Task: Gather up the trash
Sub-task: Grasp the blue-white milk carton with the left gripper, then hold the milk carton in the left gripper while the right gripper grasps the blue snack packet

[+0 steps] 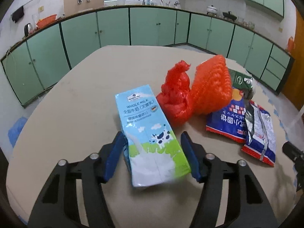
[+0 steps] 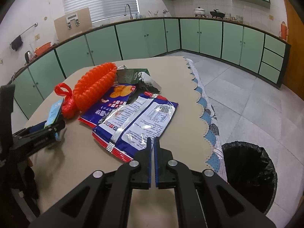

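1. The left gripper [image 1: 152,148] has its blue fingers [image 1: 114,152] apart, one on each side of the milk carton [image 1: 150,131]. The left finger seems to touch the carton's side; on the right side a small gap shows, so the carton is not squeezed.
2. The milk carton lies on the beige table [image 1: 66,114], its far end pointing away from the fingers.
3. The right gripper [image 2: 153,142] has its fingers together, with only a thin slit between them and nothing inside. The tips are at the near edge of the blue snack bag [image 2: 138,121]; touching or not, I cannot tell.
4. Past the left fingers, to the right of the carton's far end, sits a knotted red plastic bag [image 1: 174,96], and just beside it an orange bubble wrap piece [image 1: 210,83].
5. Beyond the snack bag lies a second blue wrapper [image 2: 114,102], and farther a green package [image 2: 133,75].
6. To the right of the right fingers, below the table edge, stands a bin with black liner [image 2: 248,171] on the floor.
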Action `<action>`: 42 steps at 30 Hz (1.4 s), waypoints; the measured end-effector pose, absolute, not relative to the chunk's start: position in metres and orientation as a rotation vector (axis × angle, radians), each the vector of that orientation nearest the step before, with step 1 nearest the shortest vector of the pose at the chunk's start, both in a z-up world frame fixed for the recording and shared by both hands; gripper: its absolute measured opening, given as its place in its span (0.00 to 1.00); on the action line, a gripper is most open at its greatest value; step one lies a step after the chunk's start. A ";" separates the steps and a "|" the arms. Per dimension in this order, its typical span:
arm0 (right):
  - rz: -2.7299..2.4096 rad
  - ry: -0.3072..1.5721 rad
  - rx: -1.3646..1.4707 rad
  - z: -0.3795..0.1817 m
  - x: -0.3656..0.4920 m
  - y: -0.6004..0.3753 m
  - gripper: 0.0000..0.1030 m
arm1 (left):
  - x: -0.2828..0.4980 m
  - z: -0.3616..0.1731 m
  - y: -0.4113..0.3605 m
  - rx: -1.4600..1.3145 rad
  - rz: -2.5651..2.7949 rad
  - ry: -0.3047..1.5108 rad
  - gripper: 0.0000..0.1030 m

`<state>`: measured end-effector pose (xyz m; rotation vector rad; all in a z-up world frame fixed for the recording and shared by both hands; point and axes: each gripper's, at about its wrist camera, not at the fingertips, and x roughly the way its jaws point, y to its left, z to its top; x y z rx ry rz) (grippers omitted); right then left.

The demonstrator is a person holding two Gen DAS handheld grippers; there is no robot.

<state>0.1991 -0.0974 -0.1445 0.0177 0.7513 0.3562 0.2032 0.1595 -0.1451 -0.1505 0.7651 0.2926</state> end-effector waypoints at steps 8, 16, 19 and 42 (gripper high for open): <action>0.445 0.733 -0.051 -0.139 0.190 -0.067 0.57 | 0.191 -0.140 0.164 -0.177 0.262 0.720 0.43; 0.434 0.766 -0.170 -0.153 0.196 -0.034 0.68 | 0.173 -0.133 0.173 -0.154 0.268 0.698 0.43; 0.411 0.773 -0.181 -0.155 0.201 -0.031 0.70 | 0.169 -0.132 0.169 -0.135 0.256 0.690 0.43; 0.455 0.796 -0.086 -0.156 0.212 -0.042 0.00 | 0.169 -0.139 0.161 -0.120 0.220 0.707 0.43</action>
